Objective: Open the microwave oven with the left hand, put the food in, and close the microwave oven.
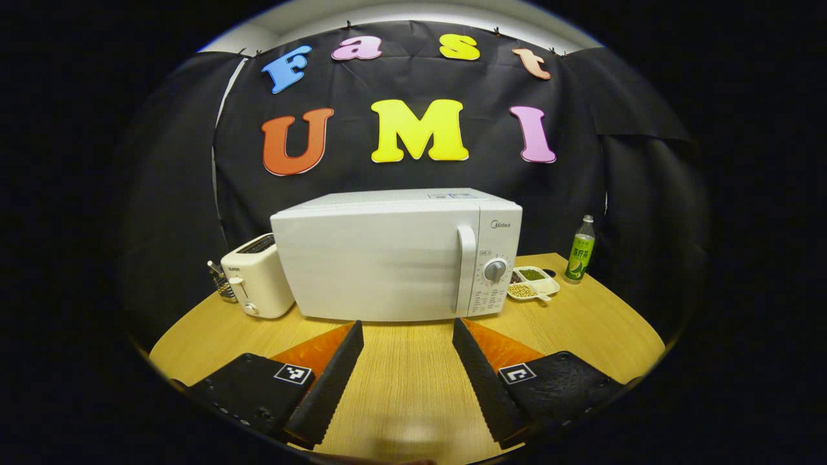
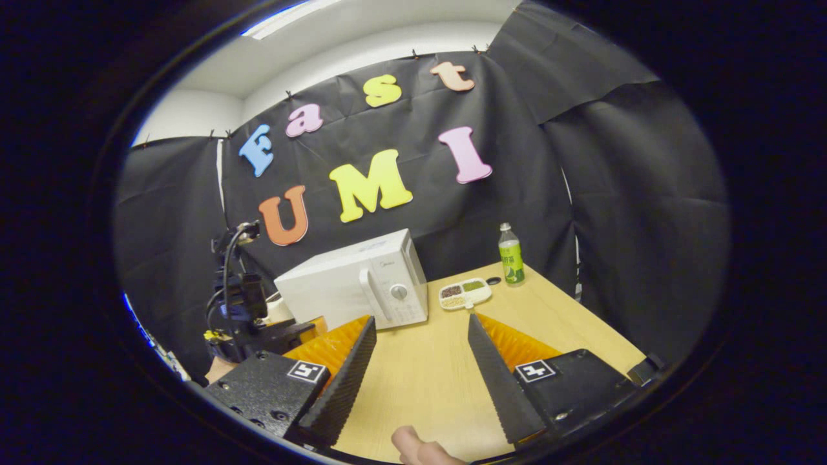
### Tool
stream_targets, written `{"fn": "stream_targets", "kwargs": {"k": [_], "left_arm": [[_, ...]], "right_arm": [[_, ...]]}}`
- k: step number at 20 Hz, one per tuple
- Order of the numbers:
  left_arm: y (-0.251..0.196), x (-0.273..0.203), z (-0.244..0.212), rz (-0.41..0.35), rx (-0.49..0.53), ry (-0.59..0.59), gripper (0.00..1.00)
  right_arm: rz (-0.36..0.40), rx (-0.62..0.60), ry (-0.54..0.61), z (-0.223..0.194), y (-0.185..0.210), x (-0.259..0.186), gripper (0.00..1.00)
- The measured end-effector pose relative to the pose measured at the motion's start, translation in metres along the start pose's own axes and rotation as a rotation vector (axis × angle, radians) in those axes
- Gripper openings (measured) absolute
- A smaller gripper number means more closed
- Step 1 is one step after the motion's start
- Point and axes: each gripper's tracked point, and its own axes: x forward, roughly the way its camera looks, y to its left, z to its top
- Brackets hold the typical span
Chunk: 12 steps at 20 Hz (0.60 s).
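One microwave (image 1: 395,255) is set mid-table, long axis running L-R, door shut w/ handle (image 1: 465,270) & controls at its right end, facing the left gripper (image 1: 407,374). One toaster (image 1: 257,276), one divided food tray (image 1: 533,283) & one bottle (image 1: 580,250) are counted beside it. Both the left & right gripper (image 2: 420,374) are held w/ fingers apart, nothing between, over bare table (image 1: 400,381) in front.
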Motion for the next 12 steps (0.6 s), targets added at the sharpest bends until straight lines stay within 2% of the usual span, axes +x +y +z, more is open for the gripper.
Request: {"fn": "stream_targets", "kwargs": {"k": [2,3,4,7,8,9,12], "left_arm": [[0.007,-0.032,0.009,-0.007,-0.004,-0.024,0.93],[0.011,-0.050,0.013,-0.006,-0.009,-0.035,0.85],[0.016,-0.066,0.019,-0.006,-0.018,-0.047,0.94],[0.044,-0.115,0.044,0.057,-0.056,-0.119,0.95],[0.050,-0.132,0.055,0.061,-0.061,-0.151,0.95],[0.054,-0.147,0.061,0.061,-0.066,-0.169,0.95],[0.067,-0.188,0.079,0.077,-0.042,-0.219,0.95]], "right_arm": [[0.002,0.010,-0.027,0.012,0.005,-0.011,0.92],[0.001,0.013,-0.044,0.021,0.008,-0.016,0.92],[-0.003,0.011,-0.063,0.030,0.008,-0.022,0.92],[-0.010,-0.027,-0.116,0.050,0.014,-0.037,0.92],[-0.018,-0.043,-0.137,0.058,0.015,-0.043,0.84],[-0.027,-0.061,-0.156,0.064,0.016,-0.048,0.92],[-0.033,-0.114,-0.194,0.076,0.028,-0.064,0.92]]}}
